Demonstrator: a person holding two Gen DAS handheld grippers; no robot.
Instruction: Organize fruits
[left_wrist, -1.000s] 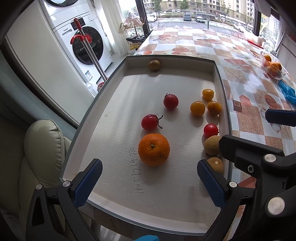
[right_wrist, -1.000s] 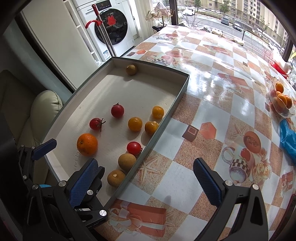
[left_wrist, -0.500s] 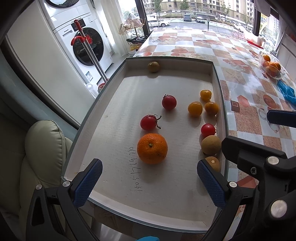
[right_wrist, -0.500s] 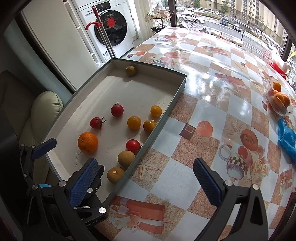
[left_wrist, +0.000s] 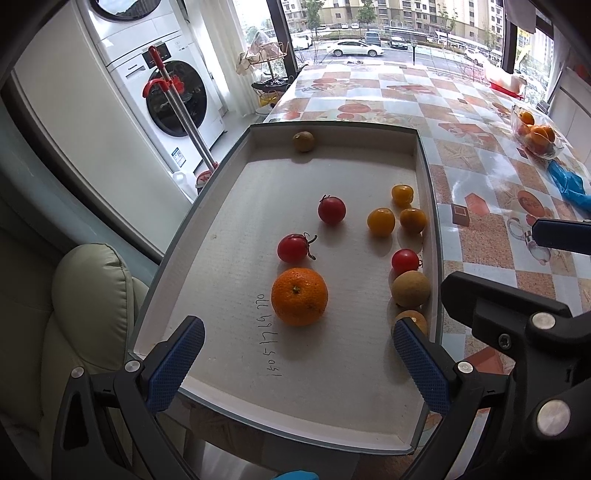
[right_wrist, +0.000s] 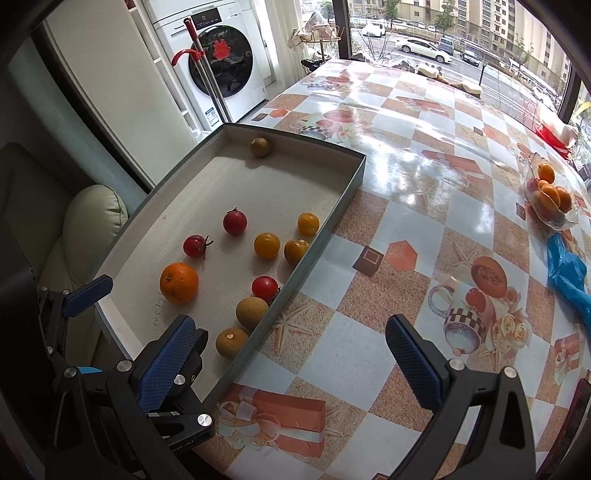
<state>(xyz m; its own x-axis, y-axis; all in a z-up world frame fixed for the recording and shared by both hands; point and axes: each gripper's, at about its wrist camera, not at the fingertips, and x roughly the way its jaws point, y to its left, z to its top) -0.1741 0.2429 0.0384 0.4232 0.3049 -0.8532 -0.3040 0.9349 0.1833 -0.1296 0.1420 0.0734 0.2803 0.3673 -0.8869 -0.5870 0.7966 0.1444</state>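
Note:
A shallow grey-walled tray (left_wrist: 428, 206) (right_wrist: 332, 214) lies on the table's left end. In it are a large orange (left_wrist: 299, 296) (right_wrist: 179, 283), three red tomatoes, e.g. one with a stem (left_wrist: 293, 248), three small yellow-orange fruits (left_wrist: 381, 221), two brown round fruits by the right wall (left_wrist: 411, 289) (right_wrist: 252, 312), and one brown fruit at the far wall (left_wrist: 303, 141). My left gripper (left_wrist: 295, 365) is open and empty, just short of the orange. My right gripper (right_wrist: 291, 365) is open and empty over the tray's right wall and the tablecloth.
A glass bowl of oranges (right_wrist: 550, 197) and a blue bag (right_wrist: 569, 273) sit at the table's far right. The checked tablecloth (right_wrist: 406, 206) spreads right of the tray. A cushioned chair (left_wrist: 85, 314), a washing machine (left_wrist: 173, 99) and a red-handled mop (left_wrist: 177, 110) stand to the left.
Both grippers have drawn back slightly, so the tray and fruits sit a little farther off. Both stay open; no fruit has moved.

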